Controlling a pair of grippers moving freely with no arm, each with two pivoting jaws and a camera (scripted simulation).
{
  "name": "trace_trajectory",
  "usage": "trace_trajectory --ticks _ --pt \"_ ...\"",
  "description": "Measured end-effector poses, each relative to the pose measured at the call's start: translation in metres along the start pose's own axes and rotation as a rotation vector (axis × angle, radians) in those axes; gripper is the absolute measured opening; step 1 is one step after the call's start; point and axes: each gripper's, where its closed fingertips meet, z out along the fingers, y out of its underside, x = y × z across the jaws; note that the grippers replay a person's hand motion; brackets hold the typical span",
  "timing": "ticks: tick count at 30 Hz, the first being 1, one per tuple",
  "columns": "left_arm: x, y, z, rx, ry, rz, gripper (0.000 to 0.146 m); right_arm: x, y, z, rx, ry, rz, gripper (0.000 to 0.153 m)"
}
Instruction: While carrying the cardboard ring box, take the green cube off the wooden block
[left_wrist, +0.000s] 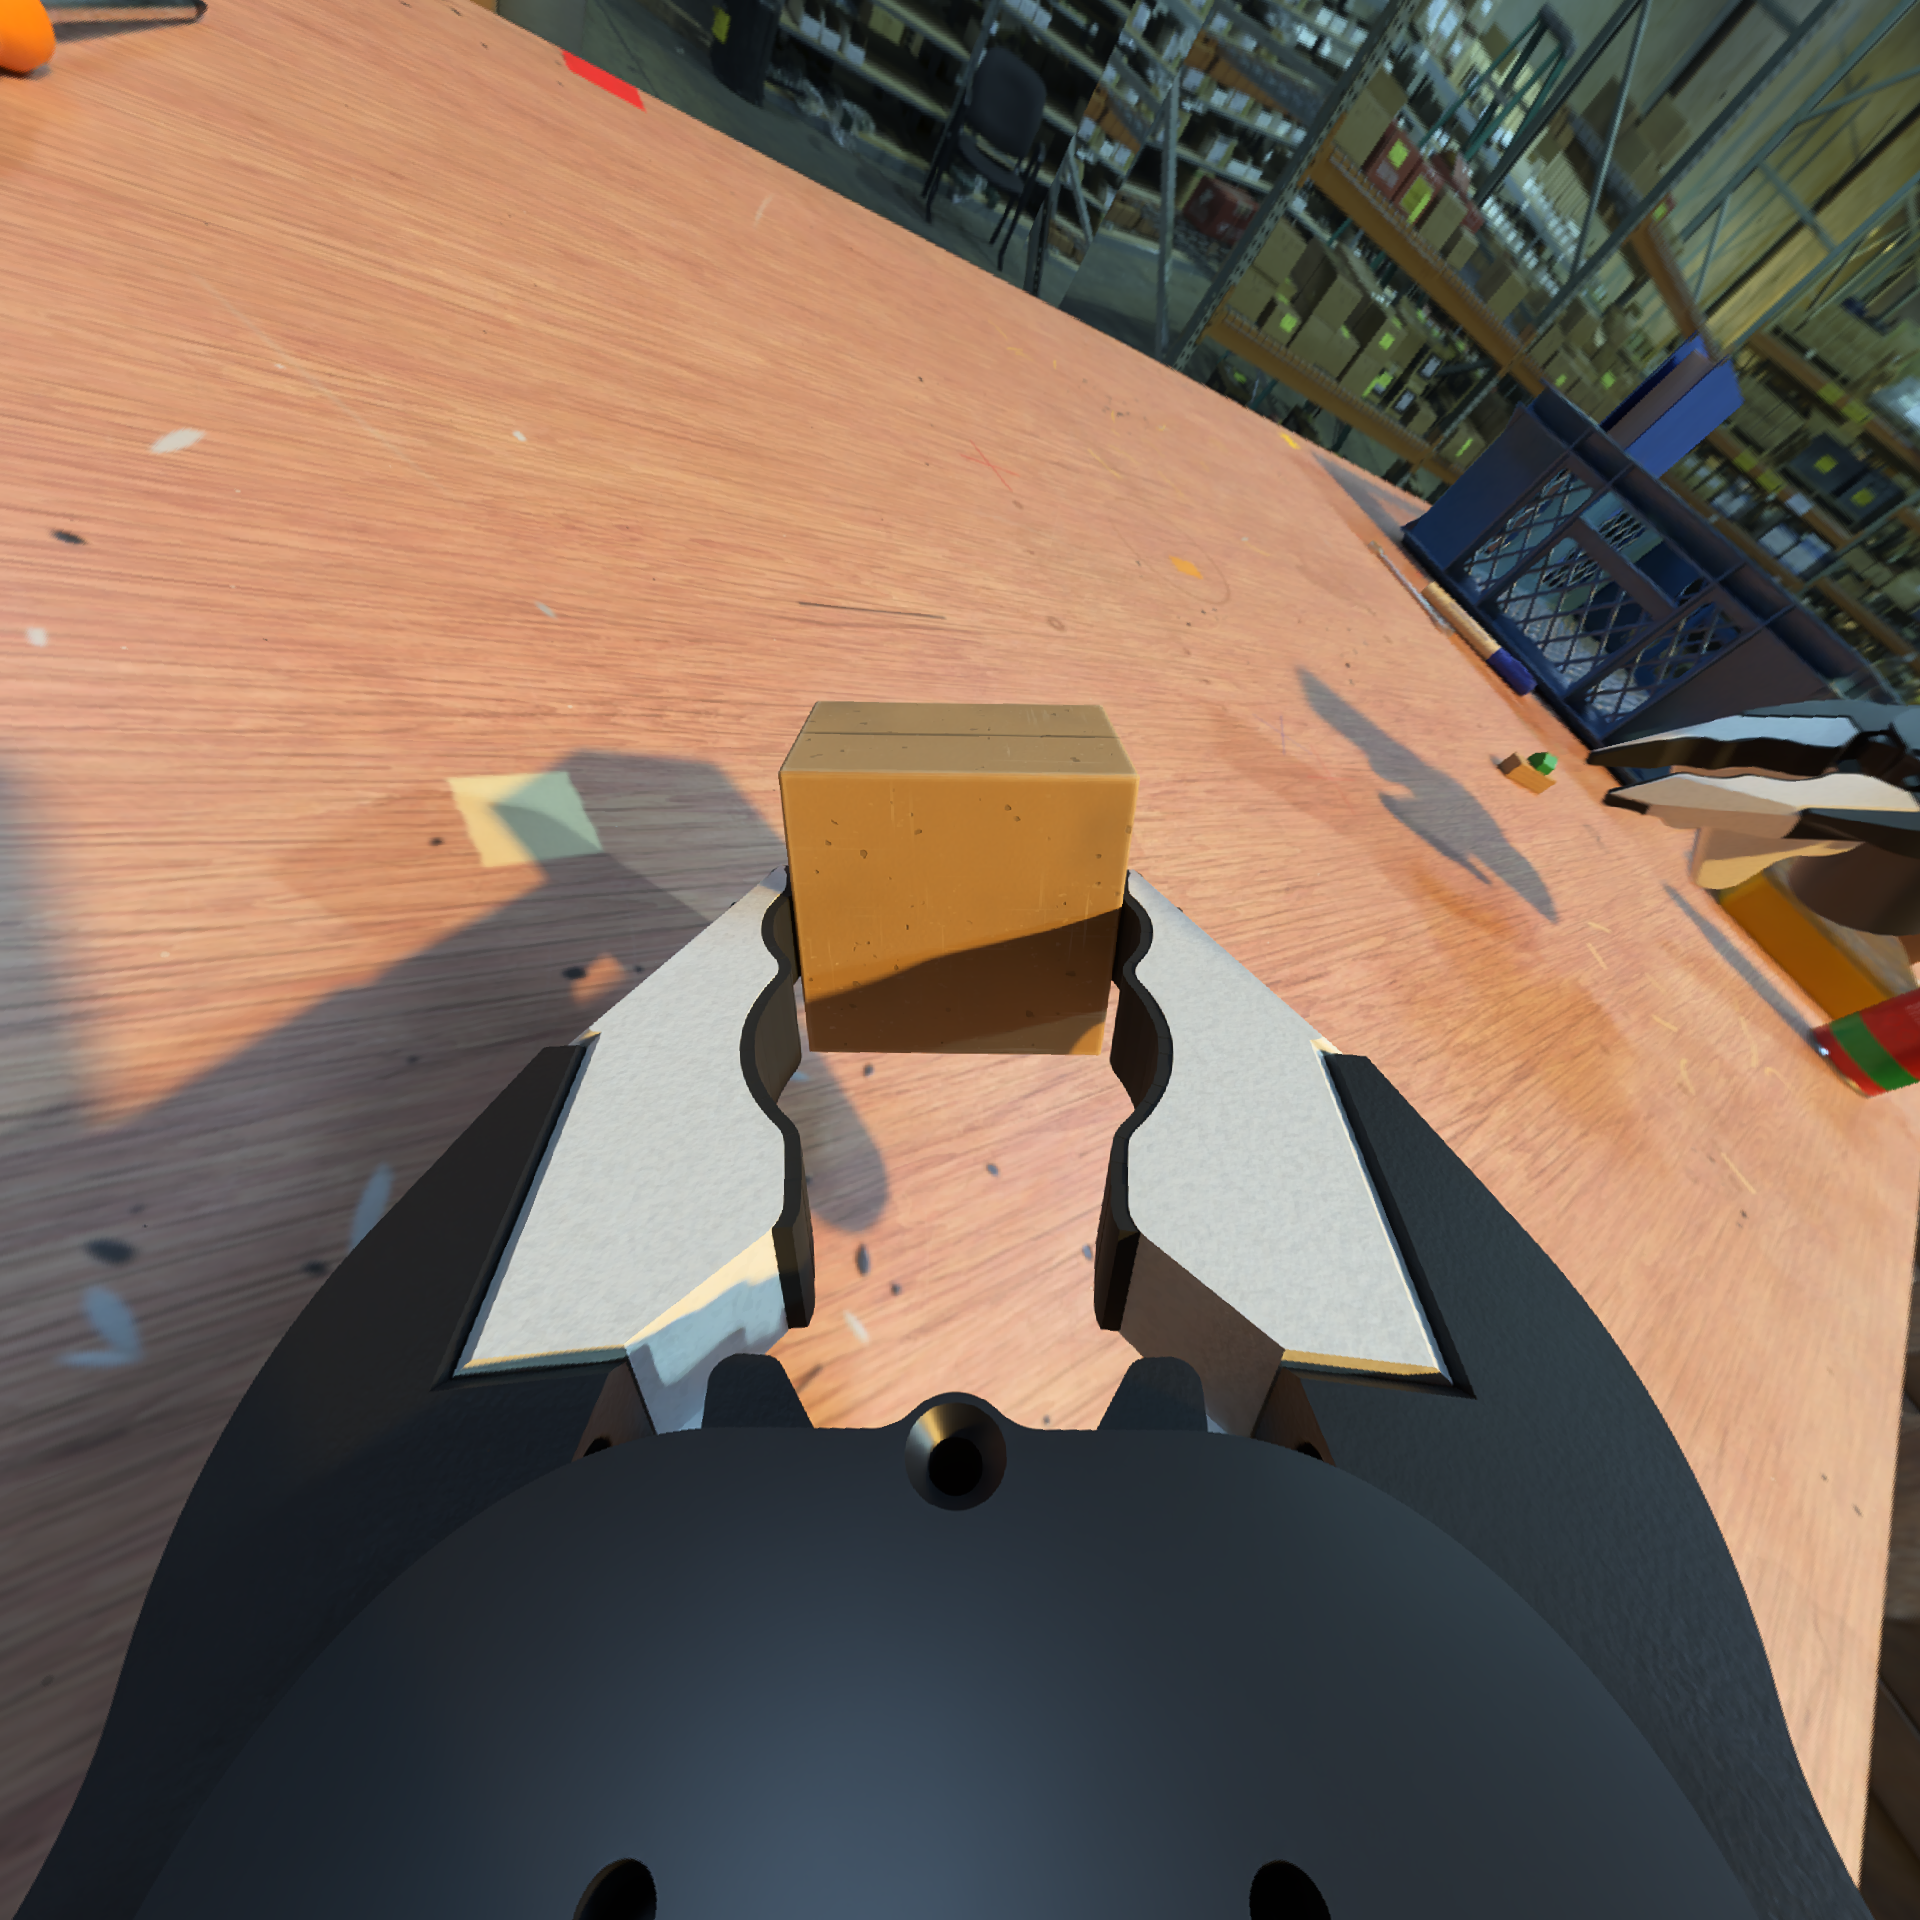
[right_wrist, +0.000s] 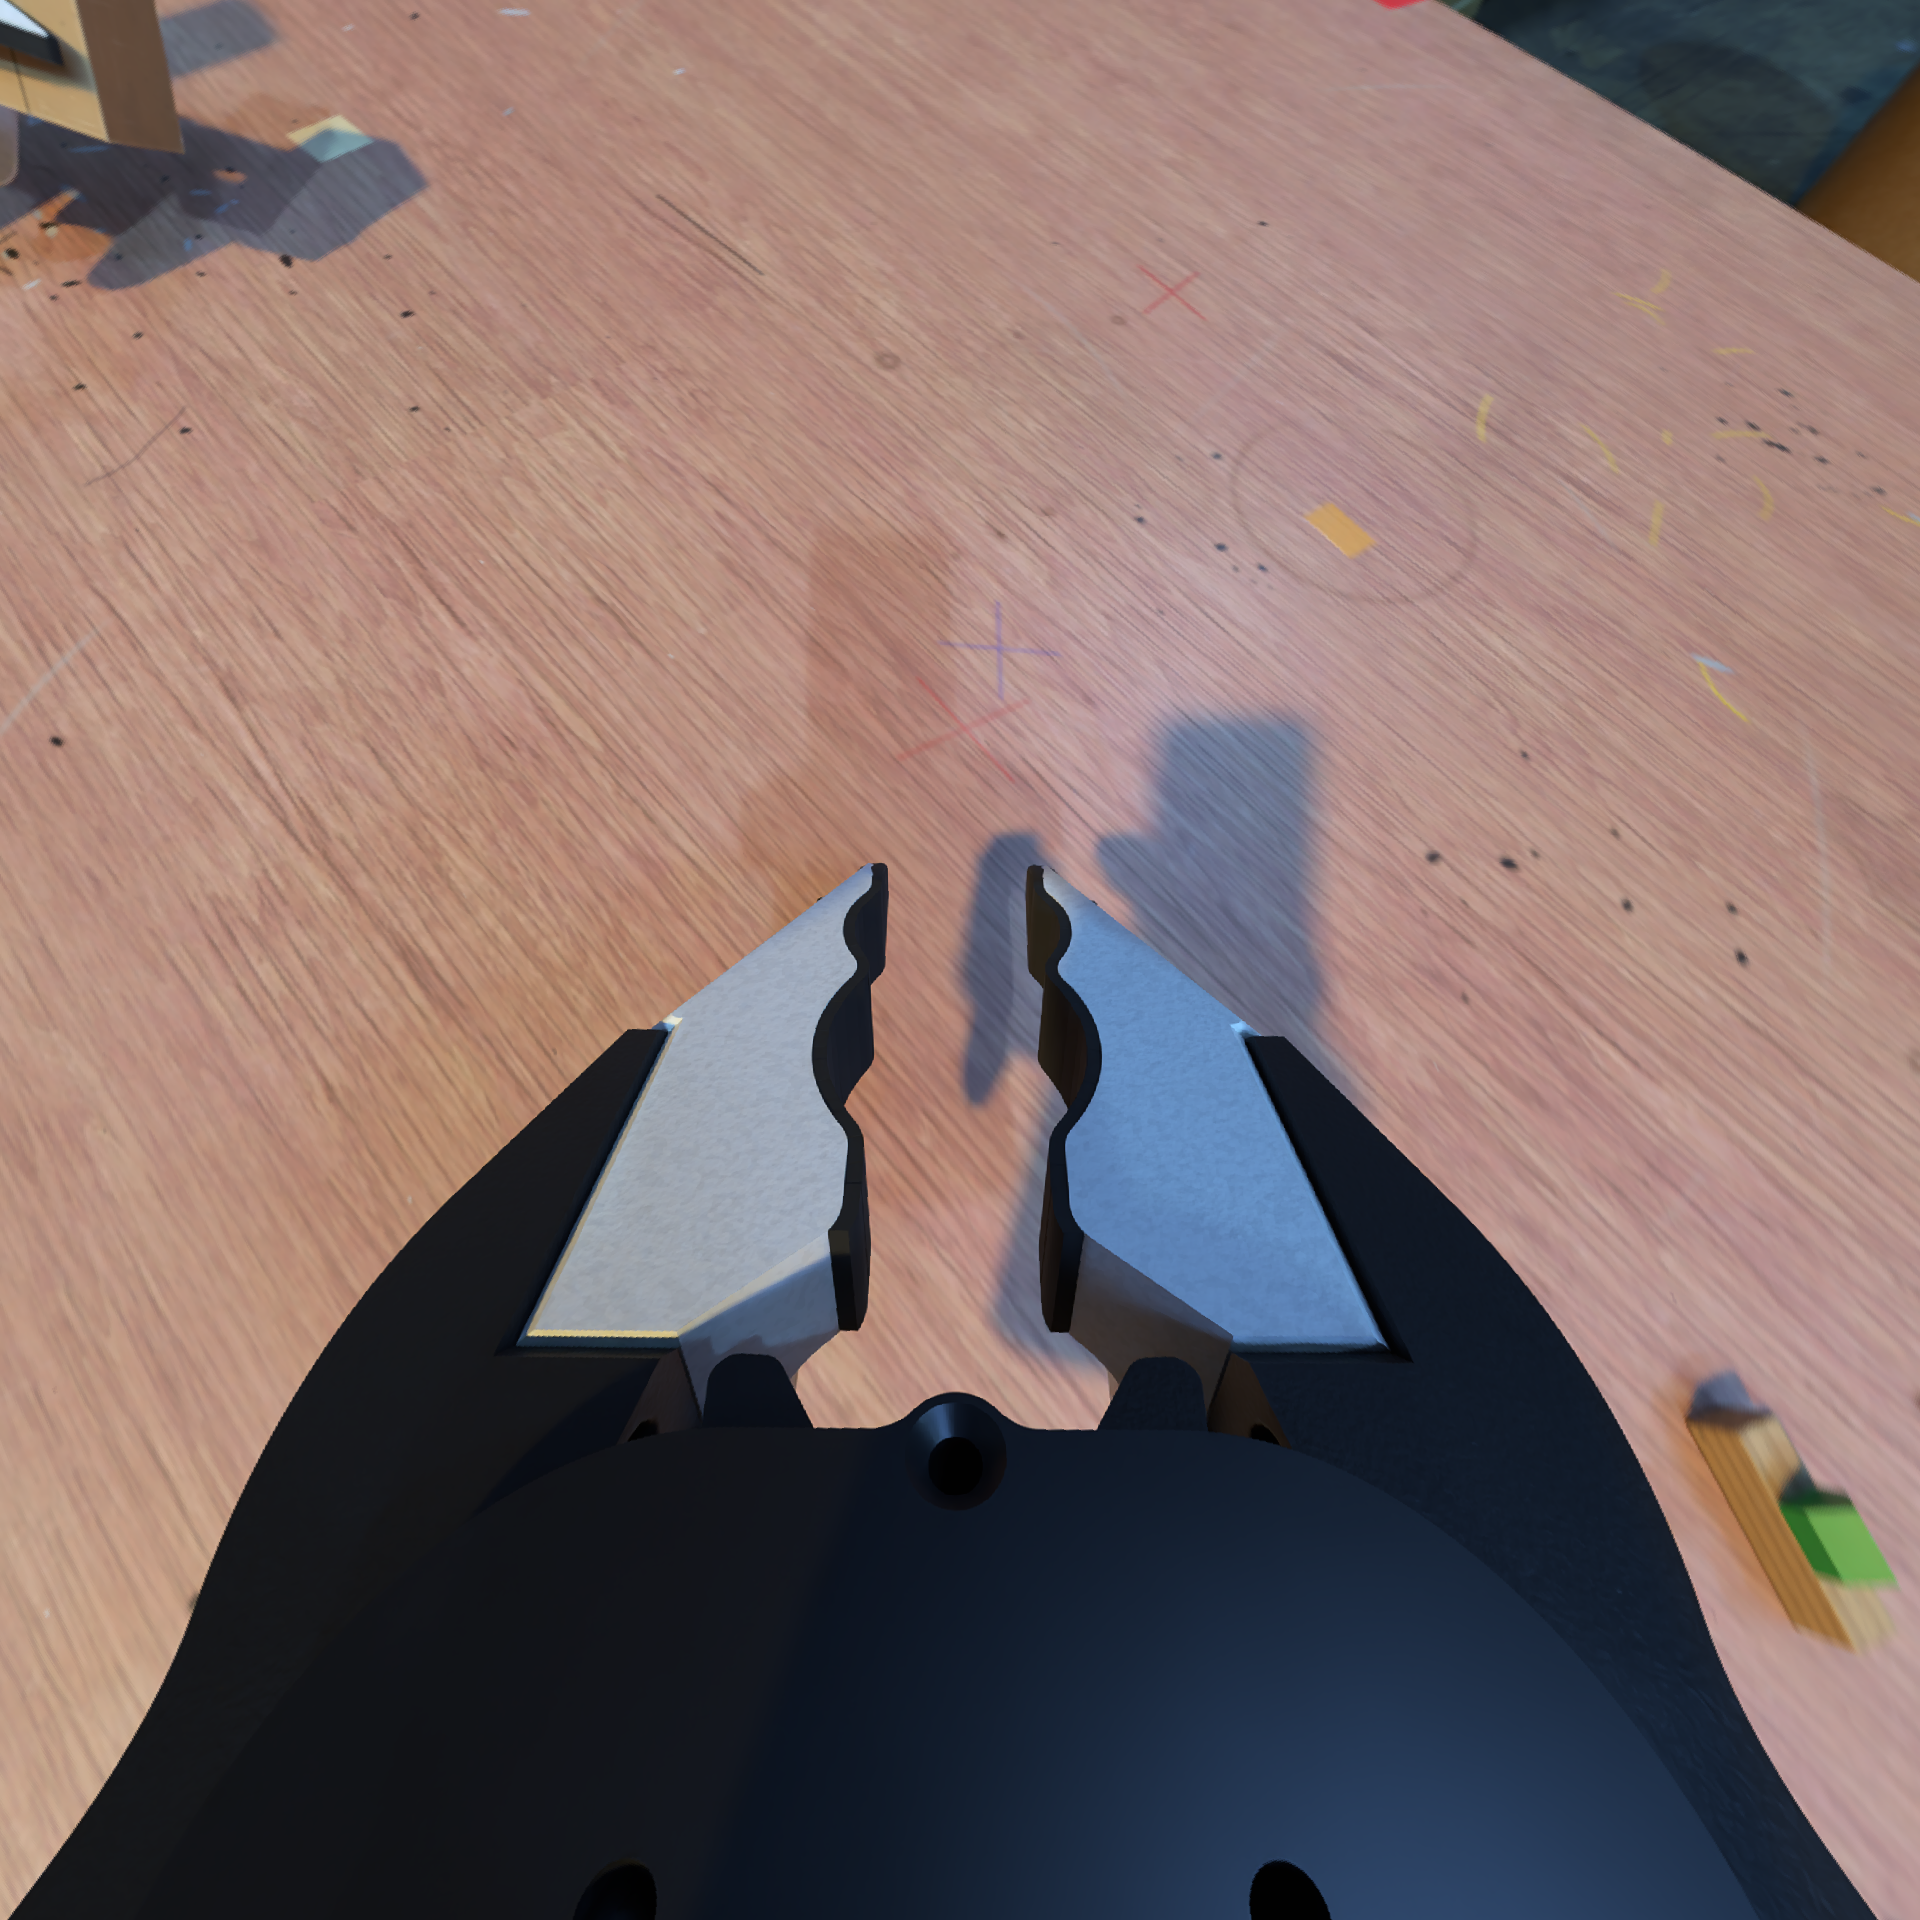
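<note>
My left gripper is shut on the cardboard ring box, a tan box gripped by its sides at the fingertips and held above the wooden table. My right gripper is open with a narrow gap, empty, and hovers over bare table. The green cube sits on the small wooden block low and to the right of the right gripper, apart from it. In the left wrist view the cube and block lie far right, just ahead of the right gripper. The box also shows in the right wrist view, top left.
A blue crate stands at the table's far right edge with a pencil-like tool beside it. A red and green can and a yellow object lie at the right. An orange object is far left.
</note>
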Motion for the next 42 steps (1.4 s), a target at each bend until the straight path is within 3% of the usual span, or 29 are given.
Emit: trace_trajectory --ticks 5,11,18,23,28,33,42 --pt "0.0 0.005 0.004 -0.038 -0.034 0.037 0.059 0.029 0.028 -0.037 0.013 0.077 0.046 0.026" --pt "-0.004 0.009 0.01 -0.081 -0.072 0.056 0.059 0.093 0.054 -0.096 0.02 0.218 0.109 0.026" --pt "-0.01 0.012 0.015 -0.115 -0.153 0.089 0.059 0.14 0.076 -0.119 -0.005 0.288 0.113 0.026" --pt "-0.014 0.019 0.02 -0.173 -0.215 0.134 0.059 0.179 0.069 -0.112 -0.129 0.264 0.018 0.026" --pt "-0.017 0.019 0.02 -0.181 -0.255 0.149 0.059 0.207 0.064 -0.083 -0.273 0.207 -0.032 0.026" --pt "-0.018 0.017 0.018 -0.154 -0.26 0.123 0.059 0.214 0.084 -0.06 -0.419 0.142 -0.054 0.027" --pt "-0.017 0.017 0.019 -0.164 -0.212 0.091 0.059 0.2 0.12 -0.064 -0.617 -0.101 -0.216 0.024"
